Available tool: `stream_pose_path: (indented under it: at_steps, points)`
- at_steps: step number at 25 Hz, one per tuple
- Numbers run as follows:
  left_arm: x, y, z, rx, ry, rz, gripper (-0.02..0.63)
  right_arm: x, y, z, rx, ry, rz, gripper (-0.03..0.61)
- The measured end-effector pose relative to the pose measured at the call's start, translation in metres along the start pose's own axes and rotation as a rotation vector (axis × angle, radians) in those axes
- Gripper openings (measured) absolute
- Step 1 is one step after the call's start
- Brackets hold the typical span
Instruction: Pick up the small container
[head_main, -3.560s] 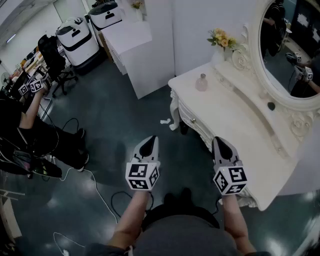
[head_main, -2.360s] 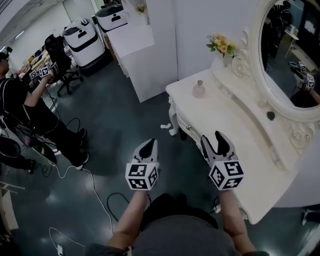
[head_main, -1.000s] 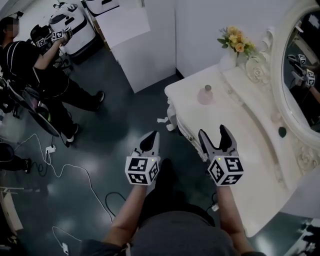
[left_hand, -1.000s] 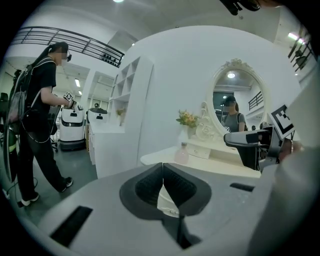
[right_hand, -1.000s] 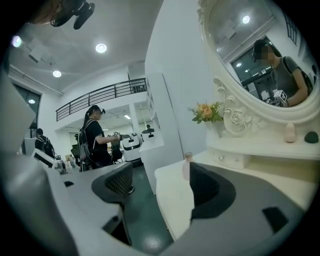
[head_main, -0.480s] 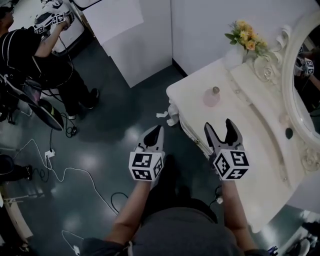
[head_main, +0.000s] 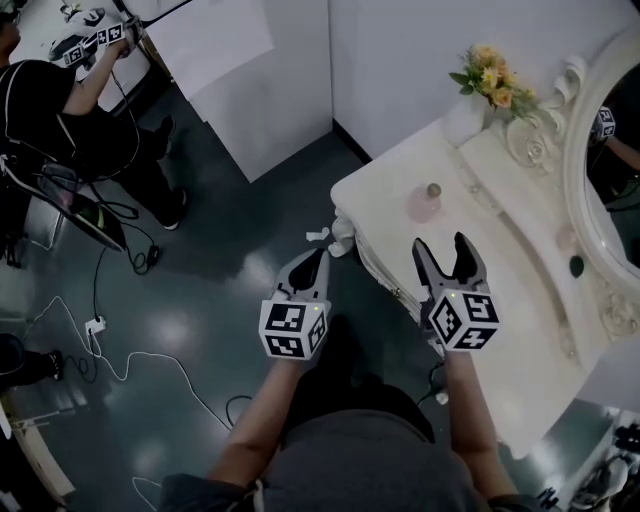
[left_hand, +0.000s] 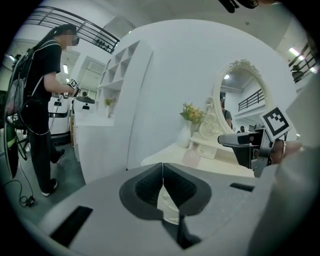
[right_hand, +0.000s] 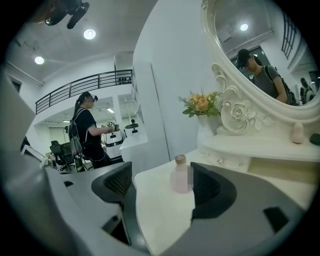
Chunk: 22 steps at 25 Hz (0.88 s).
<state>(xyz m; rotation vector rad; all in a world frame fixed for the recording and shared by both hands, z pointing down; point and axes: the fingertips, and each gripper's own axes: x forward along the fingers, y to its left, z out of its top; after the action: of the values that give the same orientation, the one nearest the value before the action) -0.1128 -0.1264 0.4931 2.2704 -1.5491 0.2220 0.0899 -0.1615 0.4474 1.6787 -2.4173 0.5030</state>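
The small pale-pink container with a brown cap (head_main: 425, 204) stands upright on the white ornate tabletop (head_main: 480, 270), toward its far left corner. It is beyond your right gripper (head_main: 441, 250) and apart from it. Any label on it is too small to read.

Your right forearm reaches straight forward, holding the right gripper over the near left edge of the tabletop. Its jaws are spread apart with nothing gripped, and in the right gripper view the container shows between them, farther off. Your left forearm runs alongside it, and the left gripper (head_main: 316, 260) hangs over the floor with its jaws pressed together and nothing between them. Each gripper's cube bears black-and-white square markers, with no words on them.

At the far end of the tabletop a white vase holds yellow and orange flowers (head_main: 488, 72). An oval mirror in a carved white frame (head_main: 575, 130) rises along the right. The dark glossy floor (head_main: 200, 280) carries loose cables (head_main: 110, 345). At the far left a person in black (head_main: 55, 105) holds similar marker cubes.
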Motion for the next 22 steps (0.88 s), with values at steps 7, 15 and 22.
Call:
stream_pose_path:
  at_steps: [7,15,22]
  points:
    - [0.019,0.011,0.013,0.018,-0.004,-0.036,0.006,0.015,-0.002,0.007,-0.006,-0.008,-0.032,0.364]
    - [0.032,0.015,0.016,0.02,0.008,-0.065,0.007,0.032,-0.014,0.007,0.006,-0.004,-0.055,0.364]
    - [0.047,0.021,0.021,0.023,0.02,-0.066,0.008,0.051,-0.025,0.009,0.005,0.005,-0.065,0.362]
